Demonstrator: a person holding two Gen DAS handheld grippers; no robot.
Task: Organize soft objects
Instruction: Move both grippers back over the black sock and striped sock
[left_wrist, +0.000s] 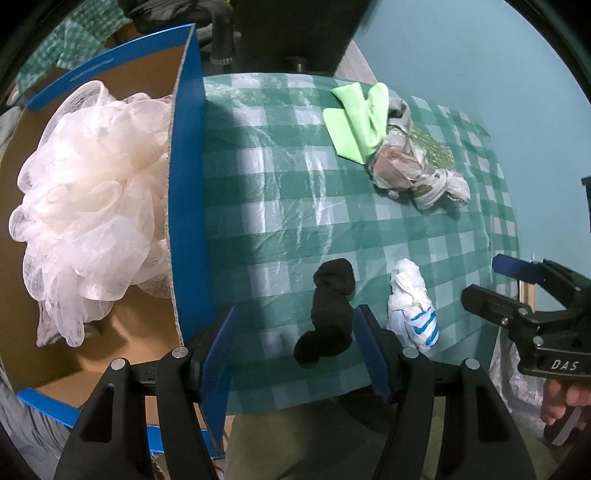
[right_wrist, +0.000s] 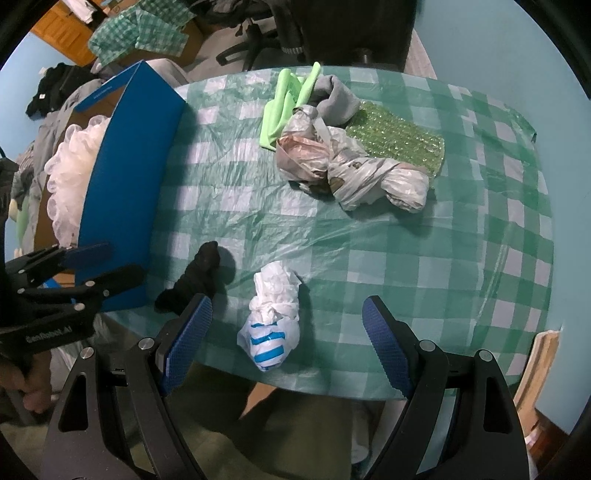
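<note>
The worktop (right_wrist: 424, 266), covered in a green-and-white checked plastic cloth, fills the middle of both views. At its left side stands a blue cardboard box (left_wrist: 188, 206) with a brown inside; in the left wrist view it takes up the left of the frame, and a large white mesh bath pouf (left_wrist: 88, 206) lies inside it, puffed into ruffled loops that reach the box's near wall. In the right wrist view the pouf (right_wrist: 70, 173) shows above the box (right_wrist: 125, 206) at the left edge. In the upper middle of the cloth sits a loose heap: a crumpled grey-and-pink plastic bag (right_wrist: 347, 166), a lime green cloth (right_wrist: 284, 107) touching its upper left, a grey cloth (right_wrist: 336, 99) just above it, and a green sequinned patch (right_wrist: 402, 140) lying flat at its right. Near the lower edge of the cloth a small white plastic bag with blue stripes (right_wrist: 269, 325) lies knotted into a ball, and a black sock (right_wrist: 195, 277), scrunched and twisted, lies just to its left, apart from it. The left gripper (left_wrist: 295, 347) hangs low over the near edge of the worktop, jaws wide apart and holding nothing, with the black sock (left_wrist: 328, 310) between them. The right gripper (right_wrist: 288, 347) has its jaws spread just as wide and bare, the striped bag lying between them.
</note>
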